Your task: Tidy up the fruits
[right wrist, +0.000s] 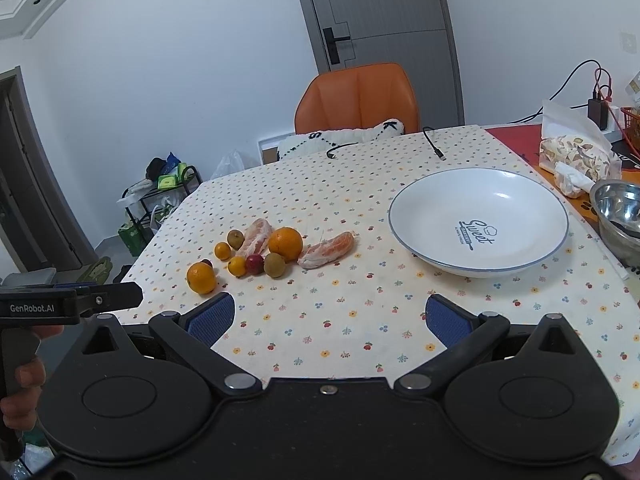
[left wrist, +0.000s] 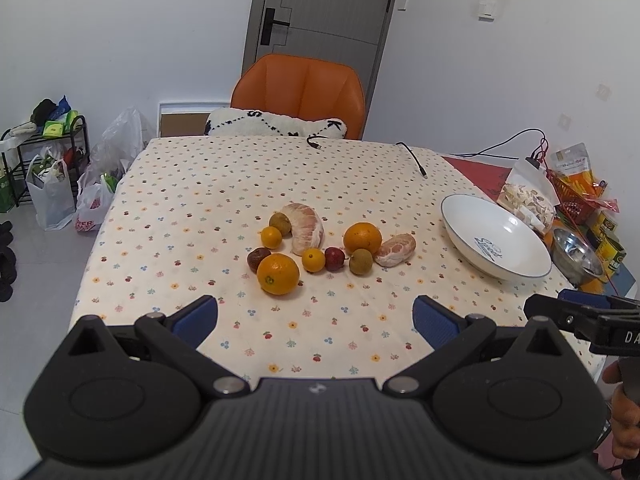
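left gripper [left wrist: 314, 318] wide, empty | right gripper [right wrist: 330, 318] wide, empty | fruits ahead of both, clustered on table [left wrist: 200, 184], plate [right wrist: 478, 224] ahead-right, empty | orange [left wrist: 278, 274] nearest left: firm, round, may roll, grip across middle | pomelo piece [right wrist: 326, 249] soft, tears easily, pinch lightly mid-length | small fruits light, slippery

A table under a cream cloth with small flower print [left wrist: 200, 208] fills mid-frame. At its centre lies a cluster of oranges, kiwis, red plums and peeled pomelo pieces [left wrist: 308, 246]. Right of them sits a white blue-rimmed ceramic bowl [left wrist: 520, 270], with a steel bowl [left wrist: 592, 268] at the right edge.
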`<state>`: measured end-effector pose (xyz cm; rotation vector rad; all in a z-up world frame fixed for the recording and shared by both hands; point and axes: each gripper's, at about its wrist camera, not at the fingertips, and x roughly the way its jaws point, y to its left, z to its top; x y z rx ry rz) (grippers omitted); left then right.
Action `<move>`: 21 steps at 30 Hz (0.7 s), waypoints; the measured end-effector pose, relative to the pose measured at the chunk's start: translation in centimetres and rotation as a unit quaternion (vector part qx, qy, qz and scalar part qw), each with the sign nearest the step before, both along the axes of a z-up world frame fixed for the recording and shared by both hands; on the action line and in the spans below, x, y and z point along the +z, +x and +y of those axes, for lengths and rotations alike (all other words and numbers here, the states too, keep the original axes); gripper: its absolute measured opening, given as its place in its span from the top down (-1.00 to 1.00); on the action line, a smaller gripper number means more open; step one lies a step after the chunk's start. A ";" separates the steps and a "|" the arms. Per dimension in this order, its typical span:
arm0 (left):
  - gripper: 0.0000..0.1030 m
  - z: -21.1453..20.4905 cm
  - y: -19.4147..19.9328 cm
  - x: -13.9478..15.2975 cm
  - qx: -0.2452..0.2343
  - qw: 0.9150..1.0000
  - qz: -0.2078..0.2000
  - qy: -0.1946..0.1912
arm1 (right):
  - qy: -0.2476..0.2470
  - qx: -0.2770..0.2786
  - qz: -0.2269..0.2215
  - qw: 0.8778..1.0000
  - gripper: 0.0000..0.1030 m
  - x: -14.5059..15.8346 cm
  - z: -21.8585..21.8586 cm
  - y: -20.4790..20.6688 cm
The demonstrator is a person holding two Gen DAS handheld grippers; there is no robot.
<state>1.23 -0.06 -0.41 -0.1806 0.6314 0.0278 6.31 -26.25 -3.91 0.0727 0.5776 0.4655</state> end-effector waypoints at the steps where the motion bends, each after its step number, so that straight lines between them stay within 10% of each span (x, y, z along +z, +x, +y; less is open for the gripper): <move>1: -0.99 0.1 0.1 -0.1 0.000 1.000 0.000 0.000 | 0.001 0.002 0.001 1.000 -1.00 -0.1 0.0 0.1; 21: -0.82 1.3 2.7 -2.6 0.004 1.000 0.009 -0.004 | 0.016 0.032 0.023 0.999 -1.00 -2.1 1.4 3.0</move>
